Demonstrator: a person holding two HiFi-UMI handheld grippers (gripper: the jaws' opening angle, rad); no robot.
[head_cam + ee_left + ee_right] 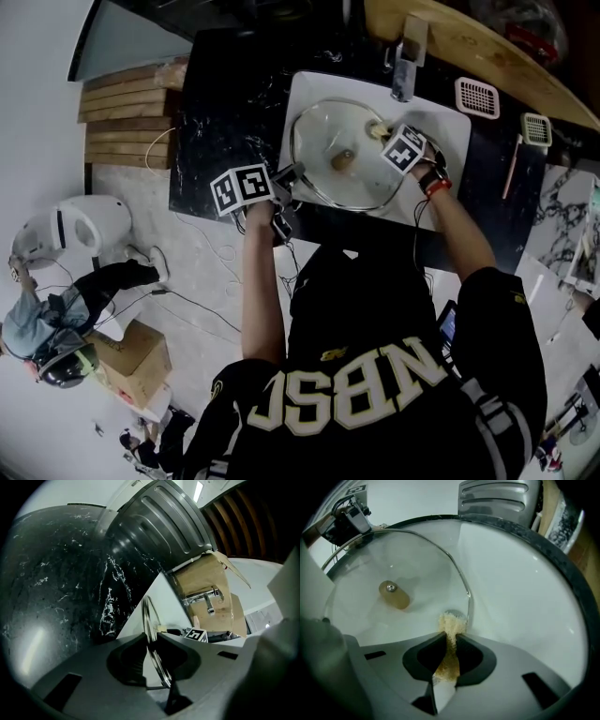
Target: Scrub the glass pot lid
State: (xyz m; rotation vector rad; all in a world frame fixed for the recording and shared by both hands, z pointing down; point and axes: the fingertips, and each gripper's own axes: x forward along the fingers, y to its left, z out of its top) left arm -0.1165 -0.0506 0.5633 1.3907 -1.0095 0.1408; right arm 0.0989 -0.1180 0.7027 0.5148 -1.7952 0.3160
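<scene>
Head view: the glass pot lid (328, 127) sits within the white sink basin (445, 127), which is set into the black counter (225, 103) near its far edge, below the faucet (409, 58). The left gripper (289, 176) meets the lid's near-left rim, judged to be steadying it for scrubbing. The right gripper (384, 134) points steeply down at the lid's far-right rim, carrying a small scrub pad (377, 128). Left gripper view: the fingers (131, 656) stand narrow, closed on the lid's thin metal rim band, which runs edge-on between them. The lid is thus held tilted on edge rather than flat, presumably to expose its face to the pad. The counter here is glossy black stone with white veining. Right gripper view: the fingers are closed on the pad, a coarse, porous, yellowish-tan strip. Its tip projects past the fingertips and rests at the lid's rim. The glass is clear, a shallow dome bounded by a bright metal band. A tan rounded knob (394, 595) sits at its centre. The basin beneath is smooth, glossy white with rounded walls.
</scene>
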